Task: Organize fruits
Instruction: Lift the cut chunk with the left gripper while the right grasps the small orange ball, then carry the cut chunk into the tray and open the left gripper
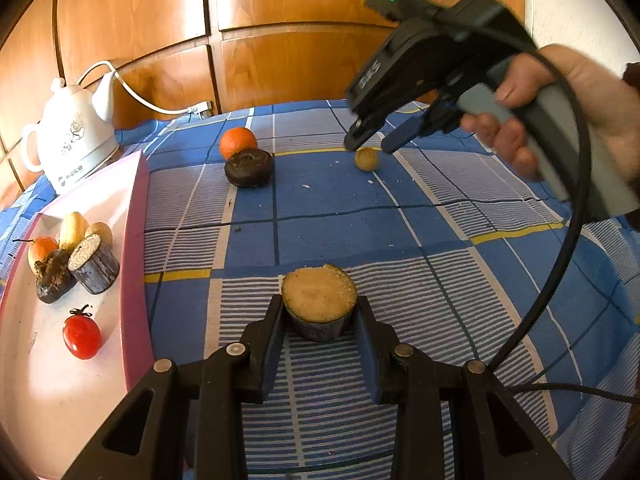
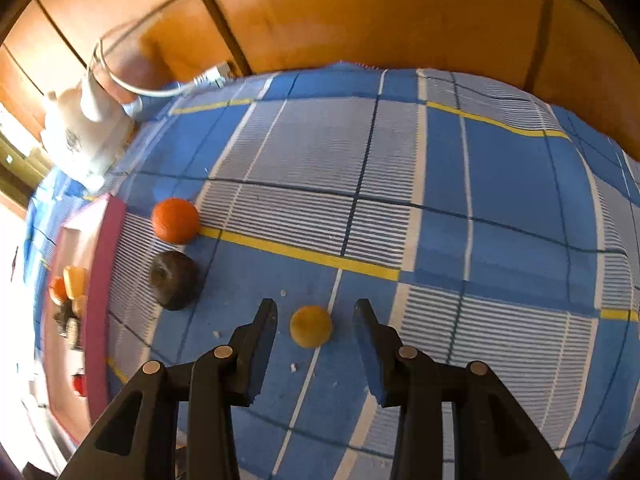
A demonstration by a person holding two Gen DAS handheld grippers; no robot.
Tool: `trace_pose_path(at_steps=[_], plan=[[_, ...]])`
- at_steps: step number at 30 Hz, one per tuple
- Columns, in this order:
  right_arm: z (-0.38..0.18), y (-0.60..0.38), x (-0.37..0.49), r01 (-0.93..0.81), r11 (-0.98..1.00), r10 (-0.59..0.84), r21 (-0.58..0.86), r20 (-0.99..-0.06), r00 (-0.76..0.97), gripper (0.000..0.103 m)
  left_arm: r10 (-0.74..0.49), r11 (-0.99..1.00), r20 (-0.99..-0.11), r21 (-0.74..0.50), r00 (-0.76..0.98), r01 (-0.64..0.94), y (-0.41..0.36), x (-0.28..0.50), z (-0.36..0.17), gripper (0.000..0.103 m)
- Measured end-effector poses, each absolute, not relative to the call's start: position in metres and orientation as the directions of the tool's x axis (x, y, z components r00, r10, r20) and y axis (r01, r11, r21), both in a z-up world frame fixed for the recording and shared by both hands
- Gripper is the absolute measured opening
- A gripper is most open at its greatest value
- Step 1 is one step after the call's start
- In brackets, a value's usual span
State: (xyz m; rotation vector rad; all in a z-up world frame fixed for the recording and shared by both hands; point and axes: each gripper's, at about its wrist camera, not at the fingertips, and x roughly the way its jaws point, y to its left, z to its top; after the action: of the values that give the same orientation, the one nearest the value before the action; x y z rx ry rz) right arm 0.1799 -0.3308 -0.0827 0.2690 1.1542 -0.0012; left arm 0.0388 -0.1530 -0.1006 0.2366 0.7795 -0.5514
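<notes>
The left gripper [image 1: 320,322] is clamped on a short cut piece of dark-skinned eggplant with a pale tan cut face [image 1: 319,302]; both pads press its sides, the cut face up, above the blue, white and yellow checked tablecloth [image 1: 400,240]. To the left of these fingers lies a pink-rimmed tray with a pale floor [image 1: 134,240]. In it are a small red tomato with a green stalk [image 1: 81,337], a second cut eggplant piece [image 1: 94,264], a dark shrivelled fruit [image 1: 54,278], two yellowish fruits [image 1: 74,230] and a small orange one [image 1: 41,248].

Ahead of the left fingers and to their left, a round orange [image 1: 237,142] and a dark brown ring-shaped fruit [image 1: 249,168] touch each other on the cloth. Beyond the tray stands a white ceramic electric kettle with a grey floral print [image 1: 74,136]; there is dark lettering on its base, too small to read.

The right gripper [image 2: 316,322], held in a person's hand [image 1: 560,120], points steeply down. Its jaws stand apart with a small round tan-yellow fruit [image 2: 311,326] between the fingertips, clear of both pads and resting on the cloth. Pale letters on the gripper's black body are blurred and unreadable. To the left of its fingers lie the dark fruit and the orange.
</notes>
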Motion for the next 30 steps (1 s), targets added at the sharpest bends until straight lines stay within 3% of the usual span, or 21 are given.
trace_pose_path(at_steps=[1,2,3,17,30], plan=[[-0.086,-0.330,0.181,0.136,0.969,0.136,0.204,-0.908,0.396,0.038,-0.382,0.834,-0.720,0.002,0.580,0.552,-0.153,0.039,-0.101,0.034],[-0.087,-0.327,0.181,0.128,0.978,0.104,0.168,-0.911,0.400,0.028,-0.382,0.834,-0.719,0.002,0.580,0.552,-0.153,0.039,-0.101,0.034],[-0.087,-0.325,0.180,0.120,0.983,0.083,0.142,-0.912,0.403,0.023,-0.383,0.834,-0.719,0.001,0.580,0.552,-0.153,0.039,-0.101,0.034],[-0.090,-0.311,0.102,-0.081,0.996,-0.006,-0.034,-0.945,0.327,0.023,-0.382,0.837,-0.735,-0.017,0.560,0.547,-0.153,0.044,-0.101,0.034],[-0.095,-0.333,0.093,-0.052,0.995,0.093,0.080,-0.919,0.382,0.024,-0.355,0.869,-0.752,-0.046,0.555,0.493,-0.142,0.041,-0.069,0.034]])
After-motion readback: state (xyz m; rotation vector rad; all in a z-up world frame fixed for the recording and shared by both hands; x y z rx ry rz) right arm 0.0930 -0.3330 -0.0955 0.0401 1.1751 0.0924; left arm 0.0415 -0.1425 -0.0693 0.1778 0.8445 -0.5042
